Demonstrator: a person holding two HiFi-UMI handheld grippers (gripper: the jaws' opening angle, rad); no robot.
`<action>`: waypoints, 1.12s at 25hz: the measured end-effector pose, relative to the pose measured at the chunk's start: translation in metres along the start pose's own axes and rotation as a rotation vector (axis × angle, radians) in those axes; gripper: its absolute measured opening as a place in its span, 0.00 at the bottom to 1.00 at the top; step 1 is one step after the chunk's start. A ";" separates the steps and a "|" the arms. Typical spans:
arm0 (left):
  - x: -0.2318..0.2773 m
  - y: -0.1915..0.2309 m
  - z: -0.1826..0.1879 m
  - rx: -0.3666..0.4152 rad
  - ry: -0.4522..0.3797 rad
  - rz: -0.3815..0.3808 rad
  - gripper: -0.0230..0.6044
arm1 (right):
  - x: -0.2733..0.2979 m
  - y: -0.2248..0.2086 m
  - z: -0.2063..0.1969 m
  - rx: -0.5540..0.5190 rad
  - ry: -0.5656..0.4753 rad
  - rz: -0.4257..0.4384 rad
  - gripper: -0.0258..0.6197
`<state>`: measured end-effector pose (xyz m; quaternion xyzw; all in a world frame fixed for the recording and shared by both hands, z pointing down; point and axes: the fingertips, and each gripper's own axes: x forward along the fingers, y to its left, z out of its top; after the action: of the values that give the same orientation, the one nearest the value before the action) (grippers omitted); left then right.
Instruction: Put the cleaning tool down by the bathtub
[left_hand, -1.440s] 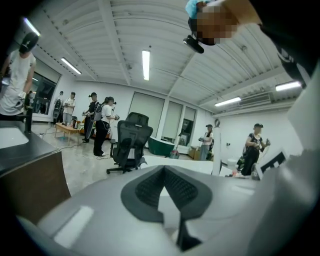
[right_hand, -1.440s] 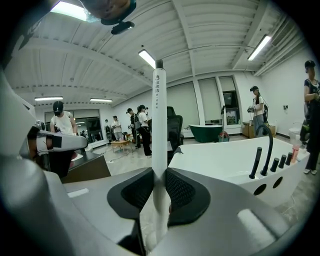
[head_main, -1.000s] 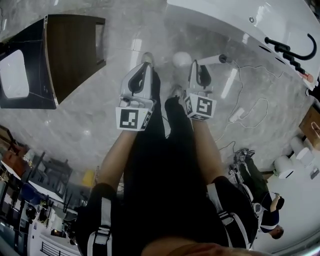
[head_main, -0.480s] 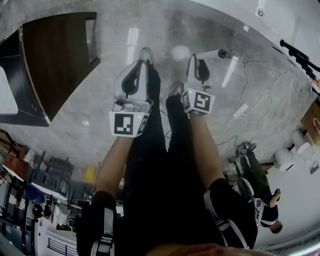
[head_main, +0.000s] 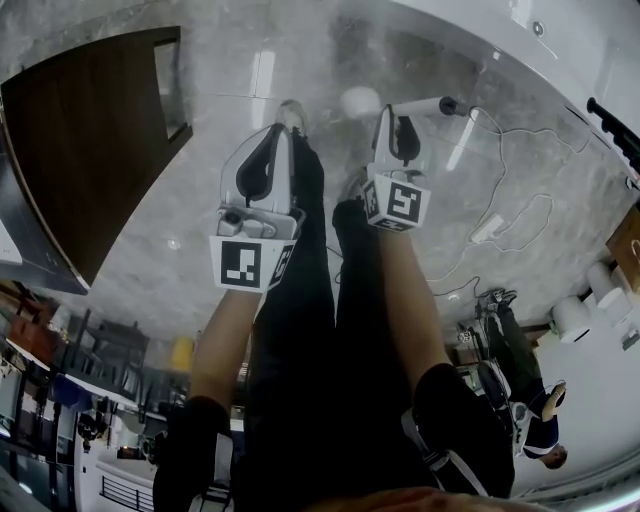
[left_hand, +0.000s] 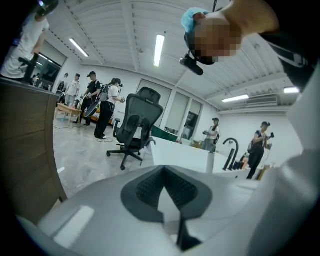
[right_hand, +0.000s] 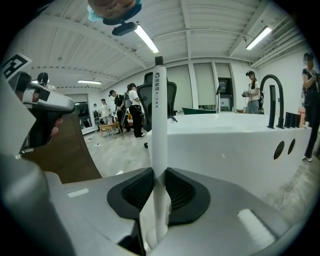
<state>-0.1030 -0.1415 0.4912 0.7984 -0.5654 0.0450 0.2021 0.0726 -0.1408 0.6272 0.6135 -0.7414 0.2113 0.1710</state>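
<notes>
The cleaning tool (right_hand: 159, 125) is a slim white stick with a dark cap, upright between the pads of my right gripper (right_hand: 159, 170), which is shut on it. In the head view the tool's handle (head_main: 425, 106) sticks out to the right of the right gripper (head_main: 390, 115) above the marble floor. The white bathtub (right_hand: 225, 145) stands just behind the tool, and its rim (head_main: 480, 30) runs along the top right. My left gripper (head_main: 283, 128) hangs beside the right one, its fingertips (left_hand: 150, 187) touching with nothing between them.
A dark wooden cabinet (head_main: 90, 140) stands at the left. A white cable (head_main: 500, 200) snakes over the floor toward the tub. A black faucet (right_hand: 272, 95) rises from the tub's edge. An office chair (left_hand: 137, 125) and several people stand farther back. The person's legs (head_main: 330, 300) fill the middle.
The head view has swung, so the cabinet looms larger at the left and its white basin has slid out of sight. Both grippers stay side by side, and the tool stays gripped.
</notes>
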 end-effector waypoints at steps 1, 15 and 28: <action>0.004 0.004 -0.004 -0.001 -0.002 0.002 0.05 | 0.006 -0.001 -0.007 -0.003 0.003 -0.001 0.16; 0.029 0.038 -0.071 -0.009 -0.022 0.013 0.05 | 0.072 -0.002 -0.103 -0.028 0.029 0.011 0.16; 0.046 0.064 -0.116 -0.022 -0.034 0.025 0.05 | 0.116 -0.010 -0.167 -0.030 0.050 -0.013 0.16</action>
<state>-0.1271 -0.1570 0.6281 0.7897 -0.5792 0.0277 0.2003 0.0600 -0.1522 0.8296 0.6101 -0.7362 0.2141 0.1998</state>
